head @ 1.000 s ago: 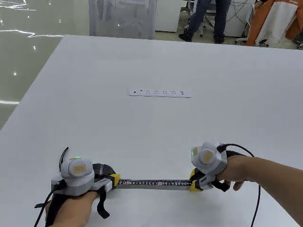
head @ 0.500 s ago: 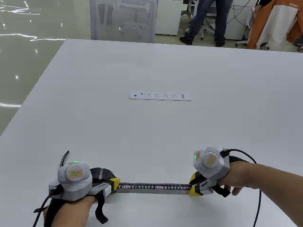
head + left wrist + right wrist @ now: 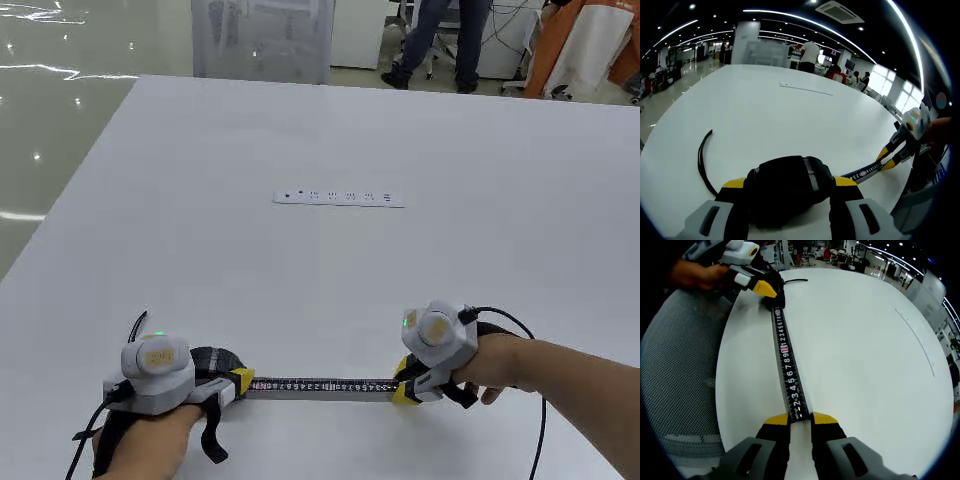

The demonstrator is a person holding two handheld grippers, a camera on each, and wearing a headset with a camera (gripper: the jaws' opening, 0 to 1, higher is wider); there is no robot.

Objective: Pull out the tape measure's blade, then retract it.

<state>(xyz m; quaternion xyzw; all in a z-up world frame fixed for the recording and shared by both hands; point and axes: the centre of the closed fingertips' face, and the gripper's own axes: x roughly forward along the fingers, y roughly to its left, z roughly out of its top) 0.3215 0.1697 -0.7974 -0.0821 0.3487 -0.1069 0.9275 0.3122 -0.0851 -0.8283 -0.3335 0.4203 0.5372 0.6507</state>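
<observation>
At the lower left of the head view, the left gripper [image 3: 238,383] clamps the black case [image 3: 790,187] between its yellow-tipped jaws. The blade [image 3: 320,385] runs straight from the case along the near edge of the table [image 3: 300,290] to the lower right, where the right gripper [image 3: 402,392] pinches its end. A power strip [image 3: 338,198] lies well apart, near the frame's middle. People [image 3: 440,40] stand past the table's far edge, at the top.

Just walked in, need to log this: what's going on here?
A person holds two grippers over a white table. The left gripper clamps a black tape measure case; the right gripper pinches the end of its dark numbered blade, pulled out straight between them. Retraction is not yet done.
</observation>
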